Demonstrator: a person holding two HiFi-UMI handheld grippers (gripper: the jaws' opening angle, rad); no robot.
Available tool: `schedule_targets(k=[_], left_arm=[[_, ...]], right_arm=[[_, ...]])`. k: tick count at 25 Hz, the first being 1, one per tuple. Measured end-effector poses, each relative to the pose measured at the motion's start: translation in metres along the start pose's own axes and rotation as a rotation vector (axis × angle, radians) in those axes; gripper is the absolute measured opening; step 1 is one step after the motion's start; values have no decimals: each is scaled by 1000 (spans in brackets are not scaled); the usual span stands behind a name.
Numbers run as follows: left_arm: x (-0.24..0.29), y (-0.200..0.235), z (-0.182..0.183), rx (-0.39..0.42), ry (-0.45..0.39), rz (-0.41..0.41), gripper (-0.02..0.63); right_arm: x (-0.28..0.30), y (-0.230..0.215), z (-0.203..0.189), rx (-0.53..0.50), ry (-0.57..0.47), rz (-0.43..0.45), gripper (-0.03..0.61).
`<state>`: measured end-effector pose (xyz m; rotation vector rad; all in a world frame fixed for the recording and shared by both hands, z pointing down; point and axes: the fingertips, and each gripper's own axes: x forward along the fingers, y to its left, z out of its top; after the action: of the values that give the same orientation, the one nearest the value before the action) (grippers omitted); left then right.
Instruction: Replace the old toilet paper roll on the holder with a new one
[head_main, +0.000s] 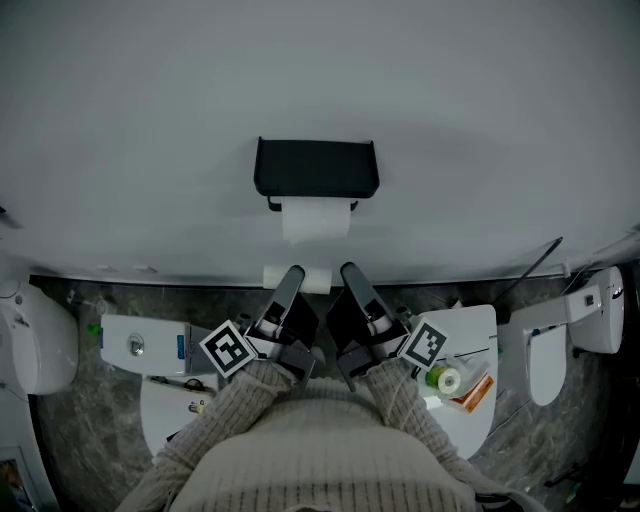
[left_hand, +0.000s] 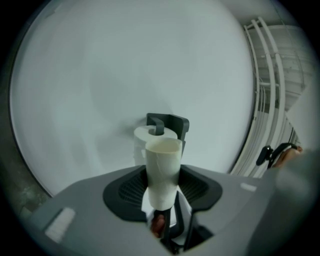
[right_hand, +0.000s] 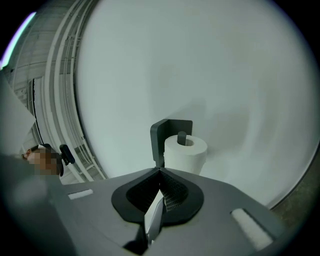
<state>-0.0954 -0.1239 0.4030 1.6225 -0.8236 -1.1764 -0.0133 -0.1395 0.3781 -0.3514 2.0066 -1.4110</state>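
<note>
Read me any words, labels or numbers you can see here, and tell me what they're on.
No text here is readable.
Blue label on the left tank: too small to read.
Orange packet on the right tank: print too small.
Left cube, right cube: square patterns only, no letters.

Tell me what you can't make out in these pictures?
- Head view: the small items on the white surface are too small to identify.
- Right gripper view: there is a pale strip in the shut right gripper. Whether it is paper or a gripper part is unclear.
- Left gripper view: the cardboard tube held by the left gripper hides most of the roll on the holder.
</note>
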Motion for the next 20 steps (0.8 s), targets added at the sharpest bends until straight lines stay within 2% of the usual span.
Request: schedule_targets(k=[12,20], left_arm=[[-2,2,1,22,10,7,176],[-1,2,2,29,8,2,176]], right_arm=[[2,-11,-2,-9,22,-57,0],[3,-13,-6,2,38,-61,0]])
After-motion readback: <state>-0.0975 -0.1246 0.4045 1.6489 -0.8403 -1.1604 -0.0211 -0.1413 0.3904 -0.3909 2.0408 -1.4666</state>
